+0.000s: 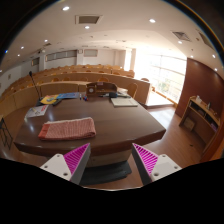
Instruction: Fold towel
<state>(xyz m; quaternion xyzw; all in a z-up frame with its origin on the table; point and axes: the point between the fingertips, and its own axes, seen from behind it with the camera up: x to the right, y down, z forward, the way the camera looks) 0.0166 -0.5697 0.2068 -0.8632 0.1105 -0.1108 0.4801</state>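
Note:
A pink-red towel (68,129) lies folded flat on the near left part of a dark brown table (120,125). My gripper (111,160) is held back from the table, below and in front of its near edge. Its two fingers with magenta pads (77,157) stand wide apart with nothing between them. The towel is beyond the left finger, up and to the left.
Books and small items (52,98) lie on the far left of the table, papers (124,101) at the far right. A dark chair back (100,156) stands under the table's near edge. A wooden shelf (200,118) stands at the right; curved wooden benches (60,87) run behind.

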